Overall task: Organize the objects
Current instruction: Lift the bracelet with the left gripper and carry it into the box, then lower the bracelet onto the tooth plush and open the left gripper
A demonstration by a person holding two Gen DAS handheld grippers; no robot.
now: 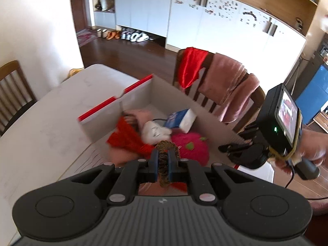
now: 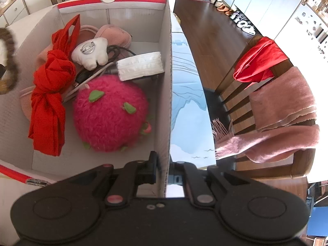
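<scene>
Two hand-held grippers are at your cardboard box (image 2: 164, 65), which sits on the white table (image 1: 41, 123). Your left hand-held gripper (image 1: 163, 164) is clamped on a brown coiled hair tie (image 1: 165, 145), held above the near end of the box; in the right wrist view the tie (image 2: 8, 61) shows at the left edge. Your right hand-held gripper (image 2: 164, 174) is pinched on the box's right wall, one finger inside, one outside. Inside the box: a pink plush fruit (image 2: 110, 112) with green spots, near the right wall; a knotted red cloth (image 2: 51, 86) to its left; a white plush tooth (image 2: 91, 53) with a pin badge; a tissue pack (image 2: 141, 65) against the right wall; black and white cables (image 2: 90, 73) beneath the tooth; pink slippers (image 2: 114, 35) at the far end. Beside the table, a chair (image 2: 235, 94) carries a pink scarf (image 2: 283, 112) and a red fabric (image 2: 258, 61).
</scene>
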